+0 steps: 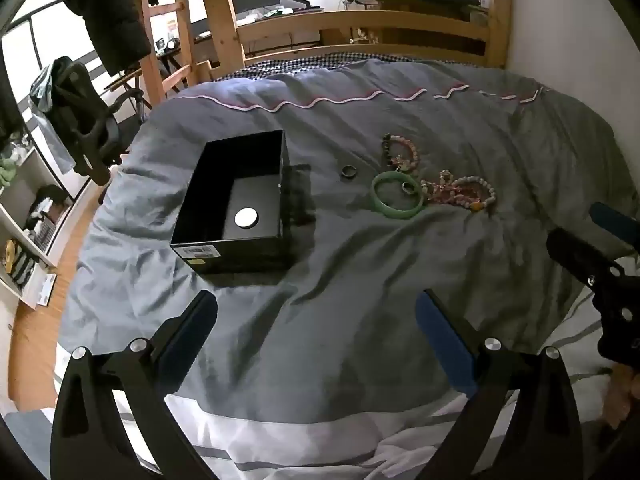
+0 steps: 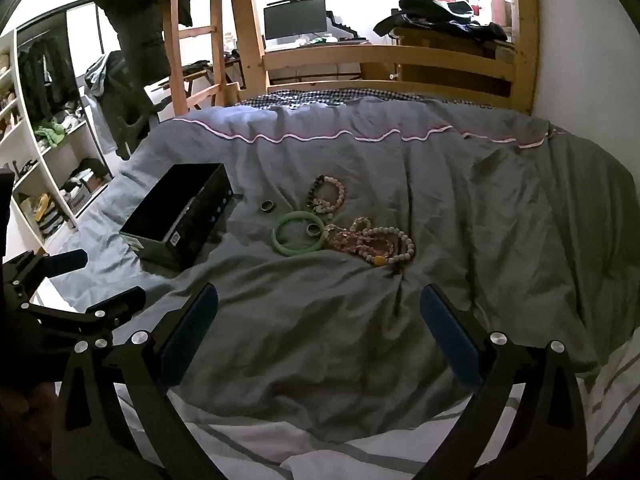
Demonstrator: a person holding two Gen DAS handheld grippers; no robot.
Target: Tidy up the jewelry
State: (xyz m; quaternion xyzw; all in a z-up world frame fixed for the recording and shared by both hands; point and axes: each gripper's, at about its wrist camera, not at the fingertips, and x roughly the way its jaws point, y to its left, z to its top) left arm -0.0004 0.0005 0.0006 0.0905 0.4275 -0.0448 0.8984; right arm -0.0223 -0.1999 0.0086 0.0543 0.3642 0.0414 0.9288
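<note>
A black rectangular box [image 1: 240, 200] sits open on the grey quilt [image 1: 360, 280] of the bed, holding 1 flat silvery disc [image 1: 246, 217] on its dark floor. To its right, apart from it, lies the jewelry: a dark ring [image 1: 348, 171], a smooth green bangle [image 1: 397, 195] with a second ring [image 1: 407, 187] inside its loop, and round-beaded bracelets [image 1: 460, 194] in a loose tangle. The quilt is wrinkled, with open cloth nearer the cameras. The left tool [image 1: 316, 344] and right tool [image 2: 320, 340] both gape wide, holding nothing, above the near edge.
</note>
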